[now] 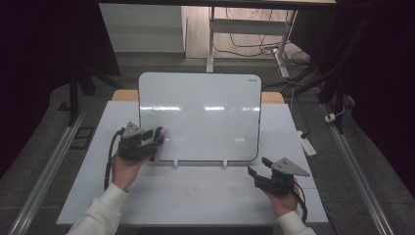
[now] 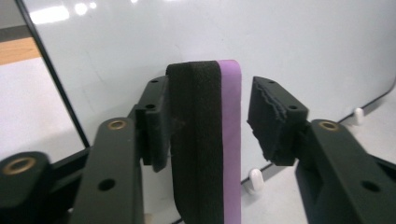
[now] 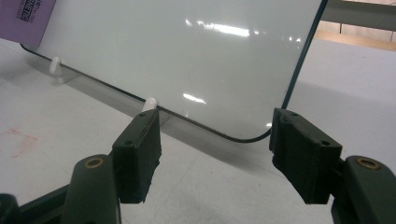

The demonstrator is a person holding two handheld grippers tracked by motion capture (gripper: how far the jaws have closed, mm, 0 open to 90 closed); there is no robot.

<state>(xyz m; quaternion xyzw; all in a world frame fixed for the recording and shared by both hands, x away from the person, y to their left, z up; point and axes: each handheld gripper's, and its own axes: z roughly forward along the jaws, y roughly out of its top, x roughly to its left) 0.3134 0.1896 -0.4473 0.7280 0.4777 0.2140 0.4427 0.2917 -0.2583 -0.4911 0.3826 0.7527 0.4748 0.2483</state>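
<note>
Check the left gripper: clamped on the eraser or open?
Open. In the left gripper view the eraser rests against one pad, with a clear gap to the other. The left gripper isn't clamping it.

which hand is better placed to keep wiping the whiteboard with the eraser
Left, probably. The left gripper has the eraser between its jaws at the whiteboard, though one pad stands off it. The right gripper is open with nothing between its jaws, low by the board's corner.

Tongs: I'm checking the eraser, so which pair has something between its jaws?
The left tongs: the black-and-purple eraser stands between their jaws, against the whiteboard. The right tongs have nothing between theirs.
</note>
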